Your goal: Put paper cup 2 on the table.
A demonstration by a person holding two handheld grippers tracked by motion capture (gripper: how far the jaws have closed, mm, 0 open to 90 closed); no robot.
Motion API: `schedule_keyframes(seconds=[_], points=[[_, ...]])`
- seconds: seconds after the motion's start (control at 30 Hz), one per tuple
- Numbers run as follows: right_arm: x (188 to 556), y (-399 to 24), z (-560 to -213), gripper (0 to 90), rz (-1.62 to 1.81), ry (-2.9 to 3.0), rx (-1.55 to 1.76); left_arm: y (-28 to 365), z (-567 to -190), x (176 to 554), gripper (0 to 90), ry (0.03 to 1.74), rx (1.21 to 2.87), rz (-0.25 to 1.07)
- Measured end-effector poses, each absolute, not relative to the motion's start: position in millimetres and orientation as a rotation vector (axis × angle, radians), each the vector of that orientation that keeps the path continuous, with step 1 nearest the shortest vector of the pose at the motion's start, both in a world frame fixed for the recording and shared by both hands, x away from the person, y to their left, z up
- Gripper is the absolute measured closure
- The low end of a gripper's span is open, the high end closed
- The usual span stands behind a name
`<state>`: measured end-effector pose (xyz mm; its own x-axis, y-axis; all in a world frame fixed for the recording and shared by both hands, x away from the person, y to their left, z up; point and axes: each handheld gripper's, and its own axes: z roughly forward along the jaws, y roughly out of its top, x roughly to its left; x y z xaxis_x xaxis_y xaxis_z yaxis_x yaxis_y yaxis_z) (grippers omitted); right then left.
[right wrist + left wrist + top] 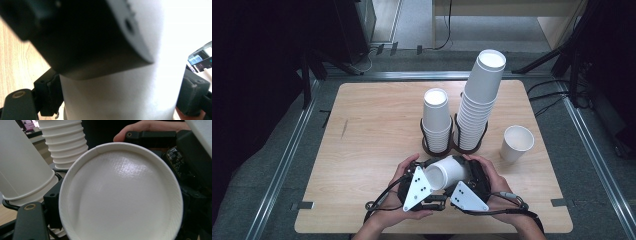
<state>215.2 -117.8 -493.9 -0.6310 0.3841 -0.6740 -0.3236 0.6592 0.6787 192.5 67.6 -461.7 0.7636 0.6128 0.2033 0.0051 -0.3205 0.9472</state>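
From the high view, I've got the white paper cup (448, 172) lying sideways between my left gripper (428, 176) and right gripper (464, 176), just in front of the two wire-held white cup stacks (436, 122) on the light wooden worktop (362, 150).

Left gripper view: the cup's mouth (120, 195) faces me, the fingers (52, 210) against its rim.

Right gripper view: fingers (48, 93) clamped on the cup's wall (120, 100).
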Motion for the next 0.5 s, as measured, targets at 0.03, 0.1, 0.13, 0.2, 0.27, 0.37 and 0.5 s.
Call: schedule_keyframes(seconds=[0.03, 0.1, 0.13, 0.2, 0.27, 0.37, 0.5], points=[[215.2, -117.8, -493.9, 12.7, 1.029, 2.005, 0.047, 67.6, -461.7, 192.5, 18.4, 0.480, 1.810, 0.659], [215.6, -118.5, -494.4, 12.7, 1.034, 2.008, 0.052, 67.2, -460.9, 192.4, 18.9, 0.485, 1.808, 0.649], [216.0, -118.8, -494.5, 12.5, 1.037, 2.008, 0.052, 66.9, -460.4, 192.3, 19.3, 0.489, 1.809, 0.645], [216.3, -119.3, -494.9, 11.9, 1.039, 2.009, 0.052, 68.3, -458.7, 193.8, 20.4, 0.492, 1.814, 0.617], [215.9, -120.3, -494.6, 10.9, 1.057, 2.013, 0.054, 70.8, -457.8, 195.1, 21.0, 0.495, 1.807, 0.587], [215.3, -120.4, -494.3, 9.5, 1.075, 2.018, 0.068, 71.9, -457.3, 195.8, 21.7, 0.496, 1.801, 0.569], [214.4, -121.5, -494.9, 7.7, 1.141, 2.041, 0.108, 74.1, -456.0, 195.8, 22.9, 0.491, 1.792, 0.542]])
